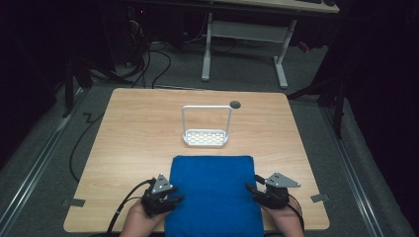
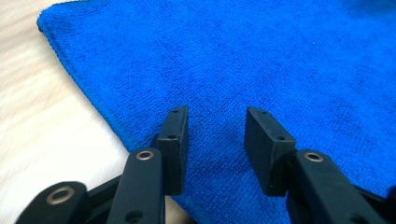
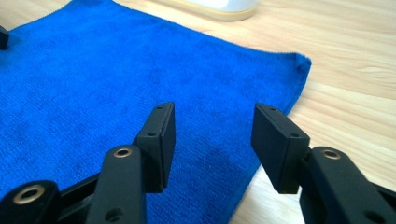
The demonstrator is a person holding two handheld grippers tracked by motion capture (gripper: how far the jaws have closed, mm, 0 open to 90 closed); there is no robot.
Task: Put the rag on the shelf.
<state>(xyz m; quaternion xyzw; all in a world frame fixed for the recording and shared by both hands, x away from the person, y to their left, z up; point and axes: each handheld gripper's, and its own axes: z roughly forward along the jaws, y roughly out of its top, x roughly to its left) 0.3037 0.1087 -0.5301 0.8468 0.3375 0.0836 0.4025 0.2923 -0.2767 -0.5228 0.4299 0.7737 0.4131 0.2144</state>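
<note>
A blue cloth (image 1: 212, 195) is laid flat on the bench (image 1: 138, 133), its long axis running from the near edge toward the far edge, so that its short far hem faces the rack. Its near end reaches the near edge of the bench, about midway between the two near corners. In the left gripper view the terry weave of the cloth (image 2: 261, 60) is seen close up, with one hem running diagonally over pale wood.

The bench is a light wood-grain top. A white wire rack (image 1: 206, 127) with a tall looped handle stands beyond the cloth's far hem, near the middle of the bench, and a small dark round disc (image 1: 235, 104) lies just past it toward the far edge. The room around is dim, with grey carpet, black cables (image 1: 148, 64) on the floor and the white legs of another desk (image 1: 243, 47) behind.

The left gripper (image 1: 174, 199) is held at the cloth's left hem near the near edge, its jaws spread with cloth seen between them. The right gripper (image 1: 253, 182) is held at the right hem opposite, jaws likewise spread, the cloth's edge (image 3: 275, 116) passing beneath the gap. Nothing is pinched by either.
</note>
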